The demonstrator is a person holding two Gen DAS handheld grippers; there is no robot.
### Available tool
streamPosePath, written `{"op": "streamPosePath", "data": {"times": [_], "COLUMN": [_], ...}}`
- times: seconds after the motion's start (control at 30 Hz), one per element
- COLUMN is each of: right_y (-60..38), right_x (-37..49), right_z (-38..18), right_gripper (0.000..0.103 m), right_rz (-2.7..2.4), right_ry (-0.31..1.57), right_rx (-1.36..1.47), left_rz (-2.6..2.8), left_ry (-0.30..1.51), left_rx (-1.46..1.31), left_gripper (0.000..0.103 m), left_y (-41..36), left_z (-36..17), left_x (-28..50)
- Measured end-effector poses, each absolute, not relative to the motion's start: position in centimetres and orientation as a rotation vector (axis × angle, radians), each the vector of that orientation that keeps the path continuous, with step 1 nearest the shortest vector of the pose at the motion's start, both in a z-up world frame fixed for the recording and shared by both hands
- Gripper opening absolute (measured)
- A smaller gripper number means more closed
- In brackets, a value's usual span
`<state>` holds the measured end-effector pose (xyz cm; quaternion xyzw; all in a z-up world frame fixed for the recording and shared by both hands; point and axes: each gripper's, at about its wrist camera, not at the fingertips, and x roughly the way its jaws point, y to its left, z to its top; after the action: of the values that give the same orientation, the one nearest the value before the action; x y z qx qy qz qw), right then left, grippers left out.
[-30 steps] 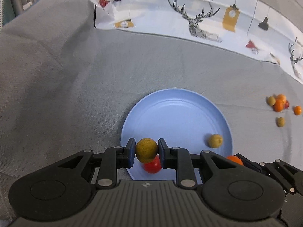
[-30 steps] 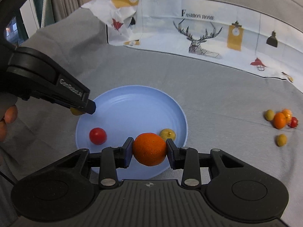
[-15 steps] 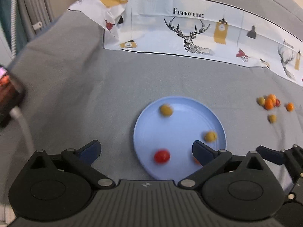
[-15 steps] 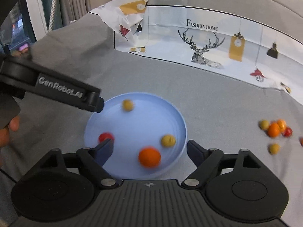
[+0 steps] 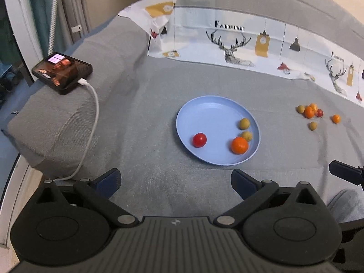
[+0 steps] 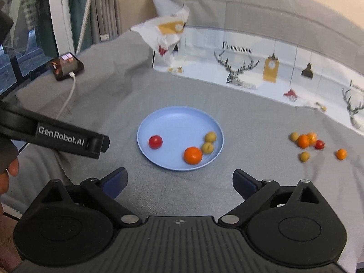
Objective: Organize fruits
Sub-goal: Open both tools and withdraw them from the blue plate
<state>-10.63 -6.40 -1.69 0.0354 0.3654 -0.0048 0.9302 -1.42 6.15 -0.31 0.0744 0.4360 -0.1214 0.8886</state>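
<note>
Right gripper (image 5: pixel 345 173) cut off by frame edge, phone (image 6: pixel 66 66) screen blurred, loose fruits (image 6: pixel 304 141) smeared, hand (image 6: pixel 6 175) partly cropped.

Grey cloth (image 5: pixel 141 118) covers the surface; curtains (image 6: pixel 107 6) hang behind.

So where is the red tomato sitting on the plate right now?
In both wrist views the red tomato lies alone on the left part of the blue plate, apart from the orange and two yellow-green fruits on its right side.
</note>
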Motion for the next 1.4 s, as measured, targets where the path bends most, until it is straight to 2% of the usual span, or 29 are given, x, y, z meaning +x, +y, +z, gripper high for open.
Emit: {"op": "streamPosePath", "data": {"times": [0.57,1.4], "right_y": [-4.8,-5.1], "right_x": [-14.8,-14.4], "right_z": [1.0,0.8], "right_gripper": [0.101,0.101], "right_rz": [-0.016,-0.007], "right_ry": [0.639,0.656], "right_rx": [0.004,0.006], "left_rz": [-0.261,-0.262], "left_ry": [0.821,0.849], "left_rx": [0.126,0.140], "left_gripper": [0.103,0.103], "left_y": [7.6,7.3], "left_z": [2.2,1.6], "left_x": [-5.3,-4.5]}}
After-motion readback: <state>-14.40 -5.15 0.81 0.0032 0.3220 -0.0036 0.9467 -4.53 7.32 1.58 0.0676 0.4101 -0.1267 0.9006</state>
